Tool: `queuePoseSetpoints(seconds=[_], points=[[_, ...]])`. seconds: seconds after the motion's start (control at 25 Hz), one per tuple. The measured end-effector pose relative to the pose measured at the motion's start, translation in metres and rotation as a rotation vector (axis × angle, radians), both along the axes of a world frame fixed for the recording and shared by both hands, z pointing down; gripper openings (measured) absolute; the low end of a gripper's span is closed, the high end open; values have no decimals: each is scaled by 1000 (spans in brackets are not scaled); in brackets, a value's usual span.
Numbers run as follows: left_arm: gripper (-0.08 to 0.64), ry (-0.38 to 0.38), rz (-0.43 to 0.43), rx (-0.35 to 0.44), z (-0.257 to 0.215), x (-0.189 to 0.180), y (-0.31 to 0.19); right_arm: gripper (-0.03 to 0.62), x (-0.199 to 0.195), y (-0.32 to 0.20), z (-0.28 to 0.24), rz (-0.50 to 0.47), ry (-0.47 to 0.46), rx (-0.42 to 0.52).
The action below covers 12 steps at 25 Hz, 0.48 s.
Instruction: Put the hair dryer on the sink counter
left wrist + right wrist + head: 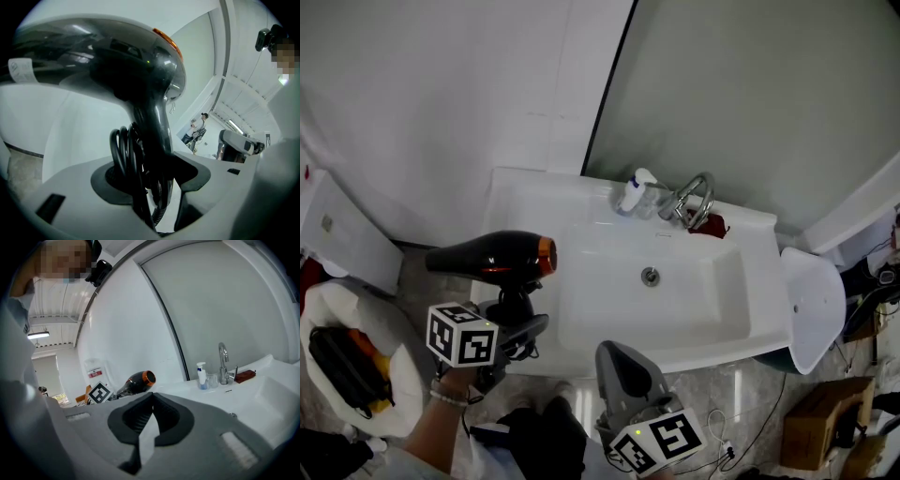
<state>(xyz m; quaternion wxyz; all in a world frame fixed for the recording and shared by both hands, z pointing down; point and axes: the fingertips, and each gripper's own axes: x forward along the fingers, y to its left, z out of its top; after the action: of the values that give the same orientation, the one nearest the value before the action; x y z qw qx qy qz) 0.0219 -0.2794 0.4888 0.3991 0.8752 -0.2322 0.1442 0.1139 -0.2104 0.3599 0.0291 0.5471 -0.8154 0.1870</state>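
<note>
A black hair dryer with an orange ring at its nozzle hangs level over the floor, just off the left end of the white sink counter. My left gripper is shut on its handle from below. In the left gripper view the hair dryer fills the picture, and its handle and coiled black cord sit between the jaws of the left gripper. My right gripper is in front of the counter's front edge, shut and holding nothing. From the right gripper the hair dryer shows at the left.
On the counter's back edge stand a soap bottle, a chrome faucet and a small red thing. The basin has a drain at its middle. A white bag lies on the floor at the left, and a loose white basin and a cardboard box at the right.
</note>
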Motion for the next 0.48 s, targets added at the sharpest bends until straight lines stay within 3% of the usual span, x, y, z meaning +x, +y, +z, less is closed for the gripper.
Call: queuePoseSetpoints(seconds=[0.48], points=[[253, -83, 59, -134, 57, 9, -10, -2, 7, -2, 10, -5, 6, -20]])
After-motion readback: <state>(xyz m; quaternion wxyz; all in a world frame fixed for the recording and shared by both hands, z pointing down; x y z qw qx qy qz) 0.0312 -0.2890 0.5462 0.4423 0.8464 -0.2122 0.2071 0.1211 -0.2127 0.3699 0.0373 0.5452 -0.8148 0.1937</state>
